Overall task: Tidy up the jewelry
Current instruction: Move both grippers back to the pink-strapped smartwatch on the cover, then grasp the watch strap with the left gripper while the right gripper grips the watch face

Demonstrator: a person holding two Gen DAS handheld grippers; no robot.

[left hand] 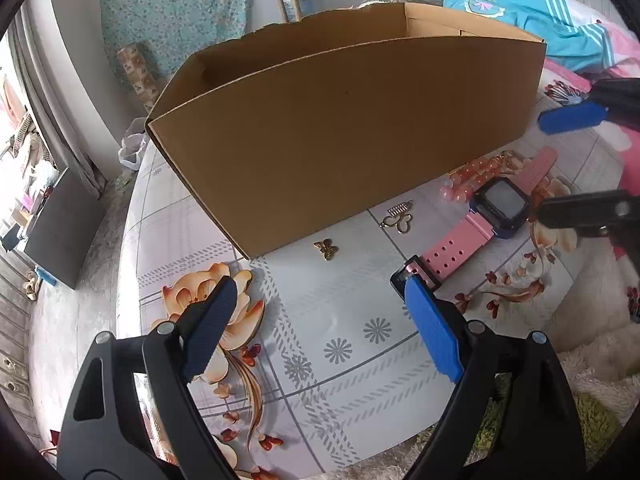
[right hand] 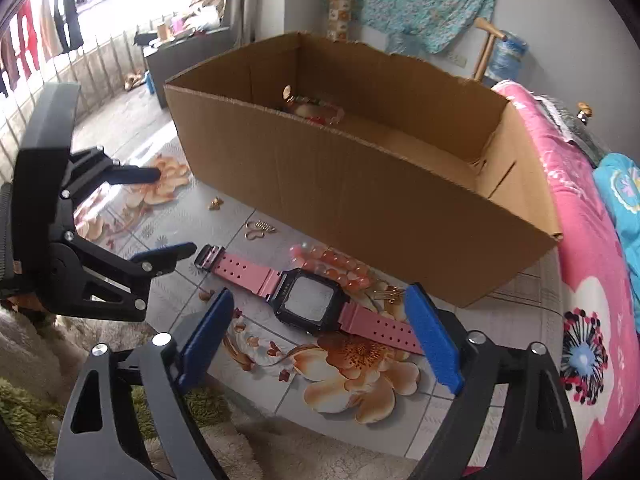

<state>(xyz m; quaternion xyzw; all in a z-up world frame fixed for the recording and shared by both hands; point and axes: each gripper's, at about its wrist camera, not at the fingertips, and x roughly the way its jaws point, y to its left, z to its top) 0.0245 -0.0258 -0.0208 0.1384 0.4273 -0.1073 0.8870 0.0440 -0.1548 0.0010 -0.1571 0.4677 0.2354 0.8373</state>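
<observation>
Left tongs: the left gripper is held wide over the flowered table cover, nothing between its blue pads; the buckle end of the pink watch lies just beside one pad, untouched.
Right tongs: the right gripper is spread wide and straddles the watch face, one pad on either side of the strap; no pad is seen pressing on it, so nothing is gripped yet.
Why so placed: both tools are angled down at the same watch, which suggests it is the next piece to be lifted (a long, floppy strap may be easier to carry from two ends).
Cardboard box: set open-topped behind the loose pieces, evidently as the place for collected jewelry; a beaded bracelet already lies inside at the far left corner, possibly with other pieces that are hidden by the wall.
Count on the table: one watch, one pink bead bracelet against the box wall, one butterfly charm, one heart-and-comb charm.
Count of tools: two.
Progress: judged partly done, four pieces being still outside the box.
</observation>
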